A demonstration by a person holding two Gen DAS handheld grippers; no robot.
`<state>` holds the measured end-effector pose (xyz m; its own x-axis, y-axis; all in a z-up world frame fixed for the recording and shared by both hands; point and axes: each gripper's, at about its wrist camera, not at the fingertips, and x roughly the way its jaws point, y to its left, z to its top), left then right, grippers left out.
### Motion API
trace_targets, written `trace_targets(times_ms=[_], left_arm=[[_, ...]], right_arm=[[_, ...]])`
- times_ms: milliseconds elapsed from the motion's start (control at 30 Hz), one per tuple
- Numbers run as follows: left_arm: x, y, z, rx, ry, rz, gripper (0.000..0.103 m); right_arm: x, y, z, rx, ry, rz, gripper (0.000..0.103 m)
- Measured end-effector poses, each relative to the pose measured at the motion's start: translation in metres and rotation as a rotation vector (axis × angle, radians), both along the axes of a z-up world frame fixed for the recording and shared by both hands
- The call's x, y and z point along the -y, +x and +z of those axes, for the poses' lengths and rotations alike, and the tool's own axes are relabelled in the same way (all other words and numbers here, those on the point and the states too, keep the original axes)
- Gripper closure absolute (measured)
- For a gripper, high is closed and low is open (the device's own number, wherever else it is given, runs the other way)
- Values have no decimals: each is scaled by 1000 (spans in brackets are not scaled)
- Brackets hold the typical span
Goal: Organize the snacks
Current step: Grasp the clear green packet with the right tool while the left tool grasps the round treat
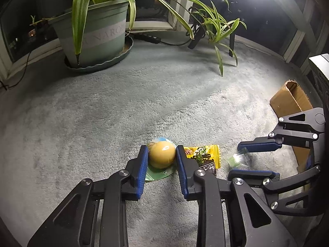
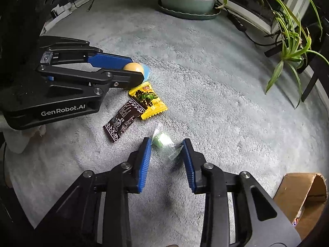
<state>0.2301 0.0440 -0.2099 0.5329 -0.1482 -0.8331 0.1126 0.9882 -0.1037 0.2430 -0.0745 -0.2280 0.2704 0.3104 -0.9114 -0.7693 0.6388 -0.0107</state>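
Observation:
My left gripper point(image 1: 161, 151) is shut on a yellow jelly cup point(image 1: 161, 156) with a green-blue lid, resting on the grey carpet point(image 1: 102, 123); the cup also shows in the right wrist view point(image 2: 133, 67). A yellow candy packet point(image 1: 203, 154) and a dark brown packet point(image 2: 121, 121) lie just right of it. My right gripper point(image 2: 167, 142) is open around a clear wrapped green candy point(image 2: 164, 142), pads close on both sides but apart from it. The yellow packet also shows in the right wrist view point(image 2: 147, 100).
A cardboard box point(image 1: 292, 103) stands at the right, also in the right wrist view point(image 2: 304, 193). A green plant pot point(image 1: 92, 35) on a saucer stands at the back, with long leaves and black cables point(image 1: 174, 43) by the window.

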Motion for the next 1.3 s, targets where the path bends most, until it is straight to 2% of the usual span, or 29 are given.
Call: trace_targets(times_ms=[300,700,967,1300], left_arm=[[-10,-8,0,10,-23,30,78],[-2,-28,28,69,-50,19,78],[33,-37,58,126,-80,-38,78],[107,-37,78,164,-134,-148,78]], right_arm=[[13,1,9,-2,61,-60,74],[46,-14,55,49,184,-139,74],[102,-29,94,108,257,-235,74],[199,-36,112,162,263,-407,74]])
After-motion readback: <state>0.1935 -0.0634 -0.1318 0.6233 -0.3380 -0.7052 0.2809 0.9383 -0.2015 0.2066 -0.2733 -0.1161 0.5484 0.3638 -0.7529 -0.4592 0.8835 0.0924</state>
